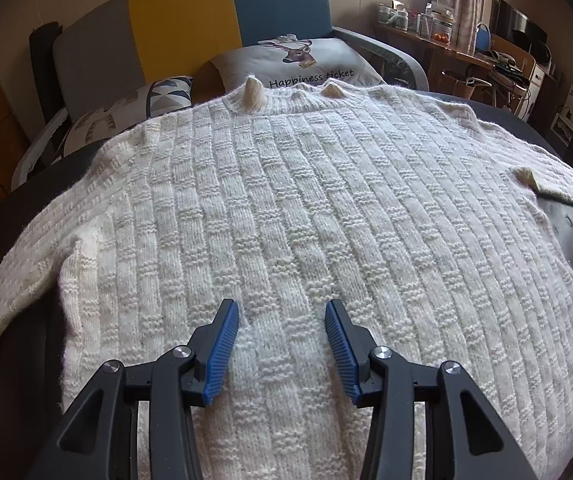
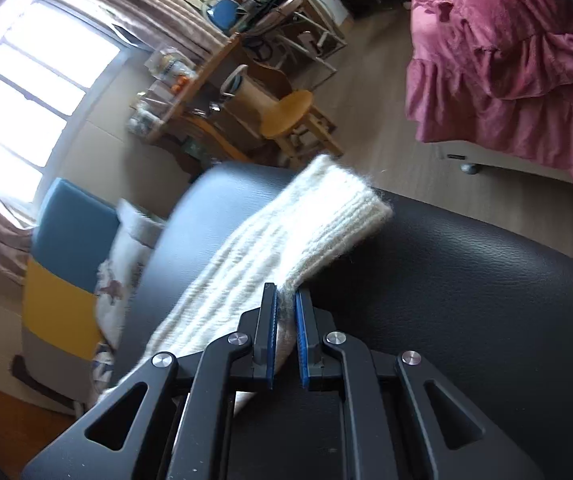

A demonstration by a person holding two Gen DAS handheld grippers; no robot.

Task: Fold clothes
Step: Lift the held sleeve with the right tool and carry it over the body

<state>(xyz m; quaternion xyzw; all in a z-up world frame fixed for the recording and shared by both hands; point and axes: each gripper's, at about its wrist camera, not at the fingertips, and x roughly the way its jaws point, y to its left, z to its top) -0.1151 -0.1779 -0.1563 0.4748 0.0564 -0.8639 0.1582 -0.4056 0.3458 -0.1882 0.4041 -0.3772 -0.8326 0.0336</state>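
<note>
sweater (image 1: 286, 208) flat | pillow (image 1: 286, 60) reads "Happiness ticket" | other labels perhaps unreadable

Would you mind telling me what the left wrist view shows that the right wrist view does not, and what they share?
Only the left wrist view shows the sweater spread flat, its collar far from the camera, and the left gripper open over the knit. Only the right wrist view shows the right gripper shut on the sleeve near its cuff, plus a pink blanket and a wooden stool. Both show the dark table, cream knit and sofa.
</note>
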